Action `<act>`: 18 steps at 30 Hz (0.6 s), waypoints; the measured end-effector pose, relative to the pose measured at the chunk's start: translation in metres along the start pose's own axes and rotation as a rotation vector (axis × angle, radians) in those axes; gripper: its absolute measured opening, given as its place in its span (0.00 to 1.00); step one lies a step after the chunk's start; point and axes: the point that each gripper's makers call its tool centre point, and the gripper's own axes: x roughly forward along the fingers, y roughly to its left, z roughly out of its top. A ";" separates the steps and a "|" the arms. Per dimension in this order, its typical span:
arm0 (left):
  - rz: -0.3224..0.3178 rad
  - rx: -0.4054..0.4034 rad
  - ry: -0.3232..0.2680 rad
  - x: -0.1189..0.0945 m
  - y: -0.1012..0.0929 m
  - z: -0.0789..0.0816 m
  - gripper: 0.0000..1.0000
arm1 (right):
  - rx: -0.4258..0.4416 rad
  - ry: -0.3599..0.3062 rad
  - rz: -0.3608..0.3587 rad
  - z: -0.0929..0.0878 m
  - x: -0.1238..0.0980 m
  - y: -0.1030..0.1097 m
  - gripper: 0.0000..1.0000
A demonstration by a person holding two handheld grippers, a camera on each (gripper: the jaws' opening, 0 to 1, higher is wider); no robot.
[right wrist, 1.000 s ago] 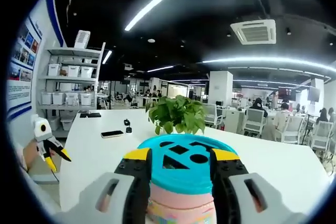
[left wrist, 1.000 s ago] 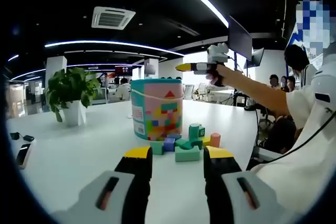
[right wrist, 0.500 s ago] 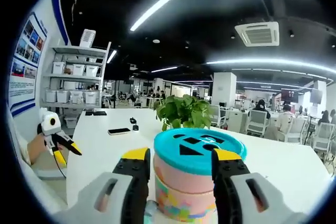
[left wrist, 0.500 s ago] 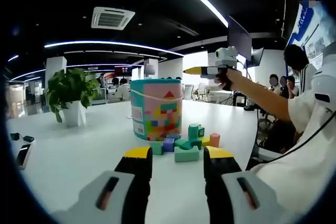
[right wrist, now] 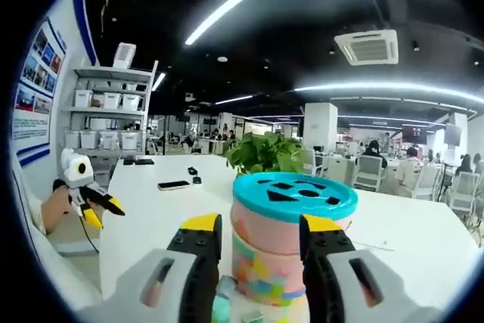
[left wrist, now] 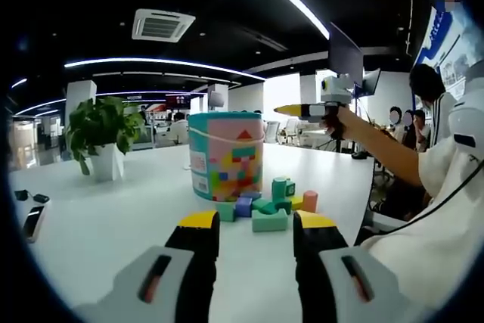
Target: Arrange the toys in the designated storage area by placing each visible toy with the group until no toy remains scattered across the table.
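Right gripper point(right wrist: 252, 232) farther back from upright toy bucket point(right wrist: 292, 241), fingers spread; left gripper point(left wrist: 246, 226) spread too.

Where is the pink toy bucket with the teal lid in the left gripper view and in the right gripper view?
Left gripper view: the bucket stands at centre on the white table, above the jaws, with loose blocks in front of it.
Right gripper view: the bucket is low at centre, between and just beyond the jaws.
Shared landmark: the potted plant.
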 end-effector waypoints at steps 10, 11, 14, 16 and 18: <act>0.000 0.003 0.001 0.000 -0.001 0.000 0.40 | 0.020 0.017 0.045 -0.026 -0.005 0.011 0.38; 0.000 0.002 0.002 0.000 -0.001 0.000 0.40 | 0.018 0.017 0.047 -0.027 -0.005 0.012 0.37; 0.000 0.001 0.004 0.000 0.000 -0.001 0.40 | 0.033 0.024 0.056 -0.037 -0.006 0.015 0.34; -0.002 0.002 0.004 0.001 -0.001 -0.001 0.40 | 0.042 0.031 0.056 -0.042 -0.006 0.015 0.34; -0.002 0.001 0.004 0.001 -0.001 -0.001 0.40 | 0.045 0.031 0.061 -0.045 -0.007 0.016 0.34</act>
